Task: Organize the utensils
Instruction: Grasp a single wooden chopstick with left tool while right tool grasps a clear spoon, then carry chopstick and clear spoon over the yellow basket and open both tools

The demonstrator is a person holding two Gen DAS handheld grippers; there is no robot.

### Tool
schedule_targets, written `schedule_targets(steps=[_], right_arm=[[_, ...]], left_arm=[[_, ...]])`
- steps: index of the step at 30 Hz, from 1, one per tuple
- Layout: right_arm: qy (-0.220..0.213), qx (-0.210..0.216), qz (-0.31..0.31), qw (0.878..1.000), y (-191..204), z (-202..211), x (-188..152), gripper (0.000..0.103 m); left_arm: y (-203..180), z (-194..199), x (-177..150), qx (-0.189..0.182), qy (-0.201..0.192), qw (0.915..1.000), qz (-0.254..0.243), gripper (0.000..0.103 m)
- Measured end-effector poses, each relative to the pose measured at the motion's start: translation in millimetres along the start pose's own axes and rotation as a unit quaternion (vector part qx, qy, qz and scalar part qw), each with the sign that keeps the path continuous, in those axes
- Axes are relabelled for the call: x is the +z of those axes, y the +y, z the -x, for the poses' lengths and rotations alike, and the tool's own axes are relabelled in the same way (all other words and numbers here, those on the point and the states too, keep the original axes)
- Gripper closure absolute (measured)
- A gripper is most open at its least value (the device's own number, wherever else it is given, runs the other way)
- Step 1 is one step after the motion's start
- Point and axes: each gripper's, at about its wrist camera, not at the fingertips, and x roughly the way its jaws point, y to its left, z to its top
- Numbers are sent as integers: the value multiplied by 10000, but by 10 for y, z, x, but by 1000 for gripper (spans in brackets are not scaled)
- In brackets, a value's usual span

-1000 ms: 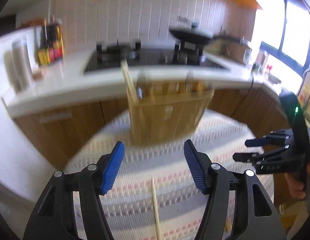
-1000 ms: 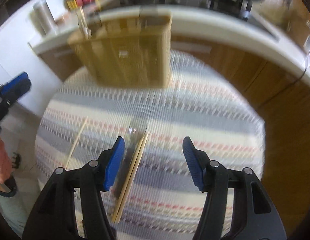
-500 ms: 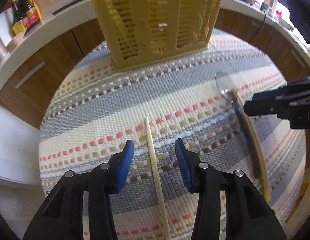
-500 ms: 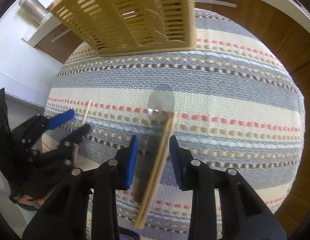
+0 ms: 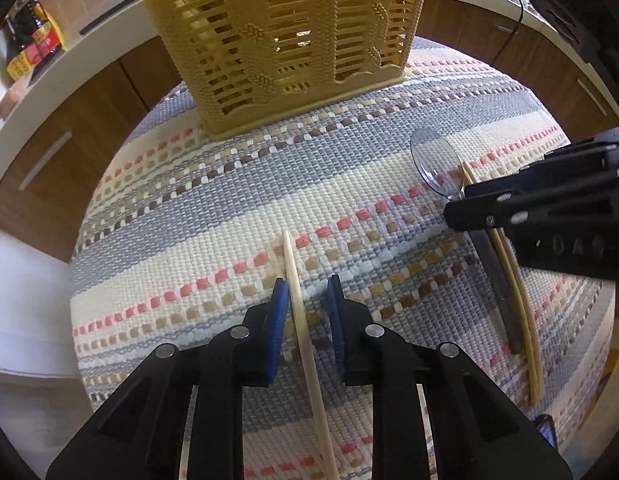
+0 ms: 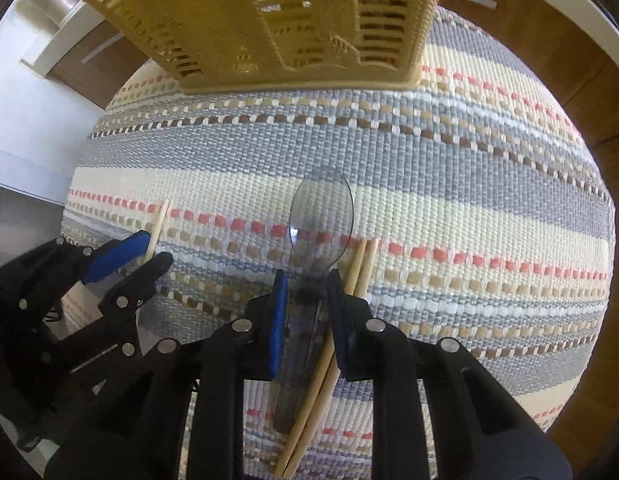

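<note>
My left gripper (image 5: 307, 294) is low over the striped mat, its blue pads either side of a single pale chopstick (image 5: 295, 280); a gap shows on the right side. My right gripper (image 6: 307, 292) straddles the neck of a clear plastic spoon (image 6: 321, 216), and two chopsticks (image 6: 363, 264) lie just right of the spoon, partly under the right finger. The jaws of both are narrowed, with gaps still showing. A yellow slotted utensil basket (image 5: 289, 32) stands upright at the mat's far edge; it also shows in the right wrist view (image 6: 269, 20).
The woven striped mat (image 5: 229, 184) covers a small round table. Wooden cabinets (image 5: 69, 128) and a white counter with sauce bottles (image 5: 29, 48) lie behind. The right gripper shows in the left wrist view (image 5: 549, 216), and the left gripper in the right wrist view (image 6: 149, 252).
Both grippers have dropped down to the mat and narrowed their jaws: the left around the single chopstick, the right around the spoon's neck. The basket has not moved.
</note>
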Motion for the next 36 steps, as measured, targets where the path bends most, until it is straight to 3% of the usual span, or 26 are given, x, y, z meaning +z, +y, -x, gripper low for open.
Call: schedule_targets(steps=[1, 2, 4, 7, 13, 16, 19, 20, 21, 24, 28, 32, 36], right_arm=[[-8, -12, 53, 10000, 57, -18, 5, 86], [-1, 52, 110, 9999, 109, -36, 3, 94], [1, 27, 296, 9996, 226, -68, -24, 93], [-92, -40, 499, 9987, 381, -96, -91, 94], [-201, 188, 609, 9978, 484, -117, -168, 94], [-365, 145, 691, 9968, 463, -70, -194, 92], [-515, 516, 605, 9955, 367, 13, -173, 72], [-617, 592, 554, 9948, 343, 46, -163, 52], [-739, 677, 506, 9937, 321, 80, -154, 40], [-976, 503, 588, 9922, 337, 132, -123, 40], [-751, 210, 721, 9944, 432, 5, -20, 47], [-465, -153, 706, 9963, 518, -227, 86, 61], [-528, -389, 764, 9949, 614, -288, 131, 73]], left_arm=[[-11, -15, 28, 11, 10, 10000, -19, 85], [-20, -28, 52, -5, 6, 10000, -55, 91], [-25, -42, 85, 68, -18, 10000, -49, 99], [13, -23, 42, -3, -136, 9998, 131, 99], [479, 34, -36, -264, -432, 9913, 1215, 99], [589, 23, -38, -318, -422, 9895, 1344, 99], [586, 43, -16, -420, -469, 9893, 1319, 99], [574, 52, -2, -435, -490, 9894, 1295, 99], [584, 67, -17, -455, -503, 9895, 1278, 99], [545, 89, -29, -477, -555, 9898, 1226, 99], [578, 109, -19, -509, -633, 9882, 1296, 99], [642, 161, -20, -541, -714, 9872, 1318, 99], [683, 258, -51, -513, -880, 9865, 1284, 99]])
